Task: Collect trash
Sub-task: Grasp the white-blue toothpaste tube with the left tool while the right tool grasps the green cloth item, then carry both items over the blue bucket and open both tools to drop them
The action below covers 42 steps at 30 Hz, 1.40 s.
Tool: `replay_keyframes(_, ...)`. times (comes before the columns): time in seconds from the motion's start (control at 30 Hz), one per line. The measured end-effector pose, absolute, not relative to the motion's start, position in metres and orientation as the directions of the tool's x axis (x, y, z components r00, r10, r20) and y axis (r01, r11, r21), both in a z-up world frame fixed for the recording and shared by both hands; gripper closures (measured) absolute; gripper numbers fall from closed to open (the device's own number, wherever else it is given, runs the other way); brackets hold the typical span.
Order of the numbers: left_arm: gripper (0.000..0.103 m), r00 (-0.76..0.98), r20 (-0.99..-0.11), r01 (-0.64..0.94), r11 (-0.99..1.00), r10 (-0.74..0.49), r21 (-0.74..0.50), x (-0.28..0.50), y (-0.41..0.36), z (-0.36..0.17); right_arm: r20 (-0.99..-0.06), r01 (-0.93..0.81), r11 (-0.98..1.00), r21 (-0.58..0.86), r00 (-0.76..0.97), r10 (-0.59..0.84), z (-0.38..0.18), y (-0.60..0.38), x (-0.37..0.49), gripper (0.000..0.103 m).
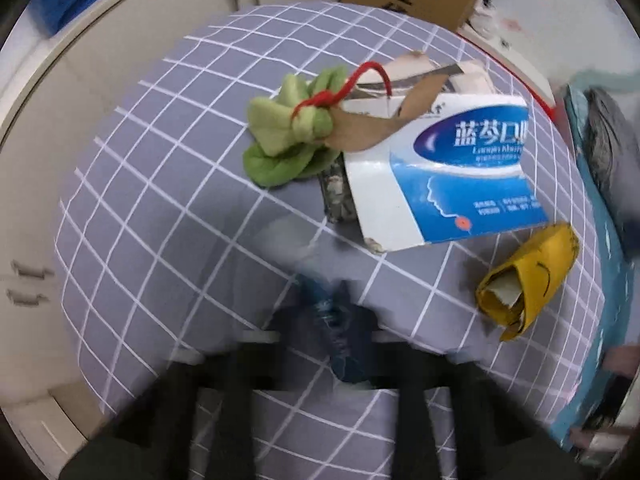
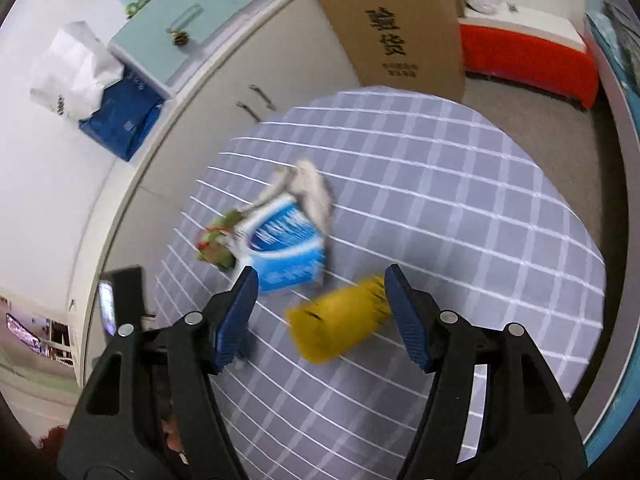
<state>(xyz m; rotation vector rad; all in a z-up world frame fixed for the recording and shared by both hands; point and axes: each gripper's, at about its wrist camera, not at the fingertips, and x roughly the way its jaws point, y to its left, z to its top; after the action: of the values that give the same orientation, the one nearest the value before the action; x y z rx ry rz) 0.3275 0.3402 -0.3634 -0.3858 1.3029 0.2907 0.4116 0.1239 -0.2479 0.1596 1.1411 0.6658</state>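
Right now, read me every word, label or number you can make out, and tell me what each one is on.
"蓝芩口", cut off at the edge: blue and white box.
"验货": cardboard box.
Latin line and small print on the blue and white box: blurred, unreadable.
Small print under "验货": too small to read.

Left claw point(image 1: 338, 320) aims steeply down, jaws closed (blurred); right claw point(image 2: 318, 294) tilts down, jaws spread wide
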Motion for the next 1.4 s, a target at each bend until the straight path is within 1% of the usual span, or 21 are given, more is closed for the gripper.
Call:
replay_keyframes(0.1,0.096,0.293,-0.954,-0.431,0.881,-0.066,-0.193,0.323,0.36,-0.358,-0.778,-0.463,0.771,0.436,0.236,0.582,-0.24,0.156,0.414,0.038)
replay_keyframes(0.2,0.096,0.372,-0.926,-0.445,0.862,-0.069,-0.243,0.315,0.388,-0.341,-0.777,-0.53,0.728,0.435,0.187,0.601,-0.238,0.198,0.415,0.037)
replay_keyframes(0.4,0.096,0.478,-0.878,-0.449,0.86,0.002,-0.243,0.317,0.432,-0.31,-0.82,-0.619,0.685,0.384,0.112,0.561,-0.255,0.276,0.415,0.037)
replay_keyframes(0.53,0.097,0.51,-0.86,-0.424,0.877,0.027,-0.224,0.329,0.444,-0.299,-0.88,-0.632,0.695,0.343,0.042,0.473,-0.289,0.315,0.423,0.037)
replay_keyframes(0.57,0.097,0.507,-0.861,-0.426,0.877,0.028,-0.222,0.322,0.445,-0.297,-0.885,-0.626,0.694,0.355,0.014,0.466,-0.297,0.32,0.426,0.037)
replay_keyframes(0.63,0.097,0.506,-0.862,-0.431,0.874,0.026,-0.226,0.324,0.451,-0.297,-0.897,-0.633,0.697,0.337,0.009,0.441,-0.305,0.327,0.429,0.043)
replay_keyframes(0.67,0.097,0.503,-0.864,-0.429,0.876,0.027,-0.222,0.325,0.451,-0.298,-0.907,-0.641,0.698,0.32,0.004,0.42,-0.308,0.33,0.43,0.052)
replay_keyframes(0.7,0.097,0.501,-0.865,-0.427,0.877,0.027,-0.22,0.328,0.451,-0.298,-0.909,-0.641,0.693,0.331,-0.02,0.416,-0.312,0.333,0.432,0.07)
replay_keyframes(0.73,0.097,0.498,-0.867,-0.425,0.879,0.028,-0.216,0.329,0.449,-0.299,-0.9,-0.627,0.685,0.371,-0.063,0.43,-0.317,0.333,0.434,0.082)
replay_keyframes(0.8,0.097,0.498,-0.867,-0.42,0.881,0.024,-0.217,0.329,0.444,-0.296,-0.884,-0.607,0.677,0.416,-0.095,0.458,-0.319,0.331,0.439,0.088)
replay_keyframes(0.97,0.097,0.554,-0.833,-0.401,0.879,0.007,-0.259,0.329,0.43,-0.27,-0.772,-0.535,0.636,0.557,-0.05,0.634,-0.279,0.294,0.451,0.09)
replay_keyframes(1.1,0.097,0.622,-0.782,-0.34,0.89,-0.028,-0.303,0.346,0.406,-0.233,-0.667,-0.482,0.595,0.643,0.027,0.744,-0.235,0.247,0.464,0.09)
replay_keyframes(1.23,0.097,0.666,-0.742,-0.249,0.913,-0.081,-0.324,0.369,0.367,-0.202,-0.602,-0.447,0.581,0.68,0.113,0.791,-0.204,0.184,0.476,0.09)
replay_keyframes(1.37,0.097,0.666,-0.73,-0.17,0.921,-0.154,-0.35,0.397,0.312,-0.191,-0.59,-0.405,0.61,0.681,0.19,0.785,-0.193,0.118,0.484,0.09)
replay_keyframes(1.4,0.097,0.656,-0.733,-0.137,0.925,-0.182,-0.353,0.409,0.288,-0.192,-0.594,-0.394,0.622,0.677,0.207,0.778,-0.192,0.101,0.487,0.09)
